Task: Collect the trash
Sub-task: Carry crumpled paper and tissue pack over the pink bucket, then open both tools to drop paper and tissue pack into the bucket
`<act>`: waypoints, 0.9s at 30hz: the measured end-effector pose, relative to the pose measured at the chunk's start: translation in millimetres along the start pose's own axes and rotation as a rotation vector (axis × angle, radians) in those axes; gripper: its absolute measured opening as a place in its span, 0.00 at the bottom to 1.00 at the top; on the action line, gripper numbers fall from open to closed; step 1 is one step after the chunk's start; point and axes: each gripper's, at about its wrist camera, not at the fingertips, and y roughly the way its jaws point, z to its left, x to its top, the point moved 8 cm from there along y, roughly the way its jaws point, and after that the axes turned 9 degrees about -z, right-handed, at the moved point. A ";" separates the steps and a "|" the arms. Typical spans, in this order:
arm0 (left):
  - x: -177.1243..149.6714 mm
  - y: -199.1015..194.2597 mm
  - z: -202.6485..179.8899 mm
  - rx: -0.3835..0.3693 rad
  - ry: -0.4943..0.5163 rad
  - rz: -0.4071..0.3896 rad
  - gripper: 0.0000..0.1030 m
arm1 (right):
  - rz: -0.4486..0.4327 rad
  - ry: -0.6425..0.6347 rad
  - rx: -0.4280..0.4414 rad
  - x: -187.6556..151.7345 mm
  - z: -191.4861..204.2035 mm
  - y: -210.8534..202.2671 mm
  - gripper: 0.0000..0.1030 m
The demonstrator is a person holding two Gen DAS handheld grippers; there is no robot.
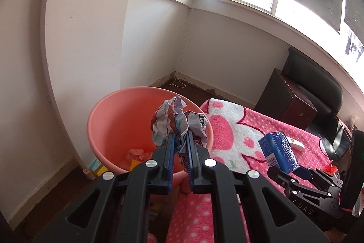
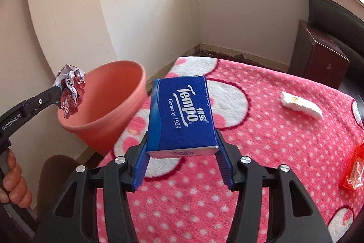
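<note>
My left gripper (image 1: 180,140) is shut on a crumpled paper ball (image 1: 175,122) and holds it over the near rim of a pink bin (image 1: 113,120); the ball also shows in the right wrist view (image 2: 70,88), beside the bin (image 2: 109,104). The bin holds some trash at its bottom (image 1: 136,156). My right gripper (image 2: 182,147) is shut on a blue Tempo tissue pack (image 2: 182,115) and holds it above the pink dotted blanket (image 2: 250,140). The pack also shows in the left wrist view (image 1: 278,152).
A white crumpled wrapper (image 2: 300,104) lies on the blanket at the right. A red-orange packet (image 2: 355,170) lies at the right edge. A dark brown box (image 2: 318,54) and a black chair (image 1: 311,81) stand behind the blanket. Small boxes (image 1: 97,169) sit on the floor by the bin.
</note>
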 end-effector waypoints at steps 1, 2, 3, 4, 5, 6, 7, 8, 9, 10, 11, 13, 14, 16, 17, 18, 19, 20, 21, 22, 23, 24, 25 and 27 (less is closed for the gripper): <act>1.4 -1.2 6.9 0.018 0.002 -0.006 0.09 | 0.004 -0.008 0.023 4.4 10.3 4.6 0.53; 2.5 -2.1 13.9 0.033 -0.001 -0.010 0.09 | 0.008 -0.018 0.045 7.6 20.4 8.8 0.53; 3.4 -2.5 20.7 0.047 -0.008 -0.011 0.09 | 0.010 -0.031 0.065 11.2 31.2 13.3 0.53; 4.2 -2.4 27.5 0.059 -0.015 -0.010 0.09 | 0.012 -0.044 0.082 14.8 41.8 18.0 0.53; 4.9 -1.7 34.7 0.071 -0.022 -0.008 0.09 | 0.017 -0.057 0.098 17.6 52.2 23.1 0.53; 5.7 -1.0 41.4 0.082 -0.028 -0.008 0.09 | 0.023 -0.066 0.116 19.8 62.1 28.0 0.53; 6.5 0.0 47.9 0.093 -0.035 -0.009 0.09 | 0.030 -0.074 0.133 21.9 72.0 33.2 0.53; 6.9 0.9 53.6 0.103 -0.041 -0.008 0.09 | 0.037 -0.081 0.147 22.9 80.7 38.2 0.53; 6.7 2.8 59.0 0.111 -0.048 -0.004 0.09 | 0.044 -0.090 0.157 23.8 88.1 43.2 0.53; 6.2 4.8 63.8 0.117 -0.056 0.000 0.09 | 0.052 -0.099 0.165 24.6 94.8 49.6 0.53; 5.2 6.8 67.5 0.122 -0.062 0.005 0.09 | 0.060 -0.107 0.171 24.6 101.8 55.5 0.53; 3.8 8.7 77.1 0.129 -0.074 0.019 0.09 | 0.072 -0.116 0.178 25.0 111.1 64.4 0.53; 2.9 10.4 80.0 0.131 -0.079 0.023 0.09 | 0.077 -0.120 0.179 24.8 113.8 67.6 0.53; 1.1 15.1 83.4 0.134 -0.086 0.032 0.09 | 0.092 -0.126 0.179 22.6 115.1 73.5 0.53; 0.1 17.8 84.2 0.132 -0.087 0.039 0.09 | 0.098 -0.128 0.177 22.1 116.1 76.7 0.53; -0.8 20.6 83.6 0.131 -0.087 0.044 0.09 | 0.103 -0.131 0.173 20.7 118.6 78.3 0.53; -2.1 23.0 83.0 0.129 -0.087 0.050 0.09 | 0.109 -0.132 0.170 19.9 118.6 81.3 0.53; -3.9 23.6 81.7 0.126 -0.087 0.057 0.10 | 0.115 -0.129 0.169 18.9 120.5 82.6 0.53; -5.8 26.1 80.9 0.123 -0.088 0.066 0.10 | 0.123 -0.121 0.170 17.7 121.4 82.2 0.53; -7.8 28.5 79.6 0.122 -0.090 0.074 0.11 | 0.135 -0.106 0.175 16.8 120.2 84.7 0.53; -9.1 30.5 79.6 0.121 -0.093 0.079 0.12 | 0.137 -0.093 0.186 16.7 119.2 84.4 0.53; -10.1 31.6 79.5 0.125 -0.094 0.082 0.13 | 0.137 -0.082 0.195 17.4 119.8 82.3 0.53; -10.6 32.5 79.5 0.131 -0.095 0.082 0.14 | 0.138 -0.077 0.200 18.1 119.3 82.4 0.53; -13.2 34.1 79.7 0.136 -0.094 0.089 0.18 | 0.141 -0.074 0.212 19.2 118.2 84.3 0.53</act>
